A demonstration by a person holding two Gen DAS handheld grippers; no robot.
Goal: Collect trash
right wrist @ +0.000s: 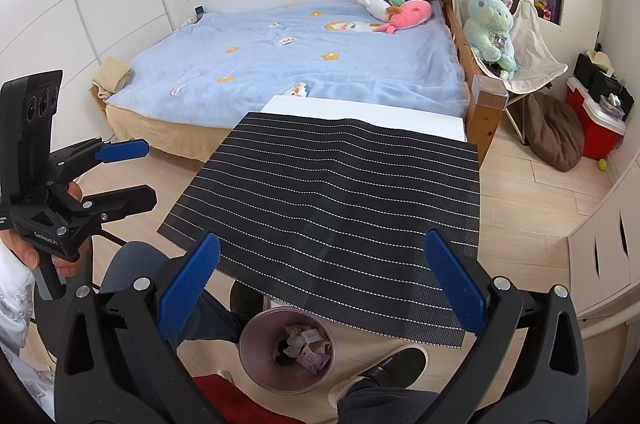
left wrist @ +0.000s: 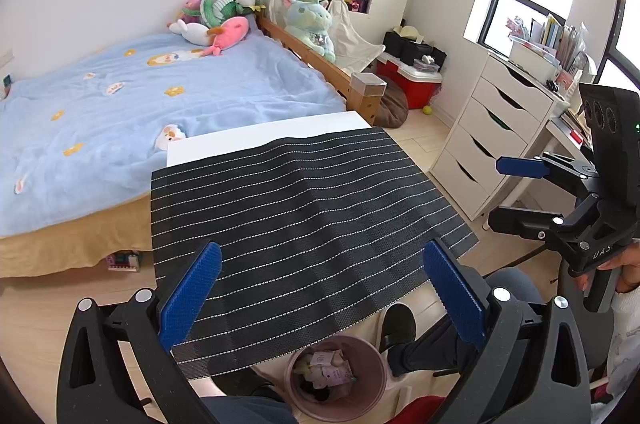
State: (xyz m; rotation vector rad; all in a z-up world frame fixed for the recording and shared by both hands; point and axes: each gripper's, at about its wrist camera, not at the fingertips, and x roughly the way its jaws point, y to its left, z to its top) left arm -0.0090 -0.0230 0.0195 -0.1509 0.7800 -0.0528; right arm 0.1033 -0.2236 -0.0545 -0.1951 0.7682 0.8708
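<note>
A pink trash bin stands on the floor under the near edge of the table, with crumpled paper and wrappers inside. A black mat with white stripes covers the white table, and nothing lies on it. My left gripper hovers open over the mat's near edge, above the bin, holding nothing. My right gripper is also open and holds nothing, held level off the table's right side.
A bed with a blue blanket and plush toys lies behind the table. A white drawer unit, a red cooler and a brown beanbag stand to the right. A person's legs and shoes flank the bin.
</note>
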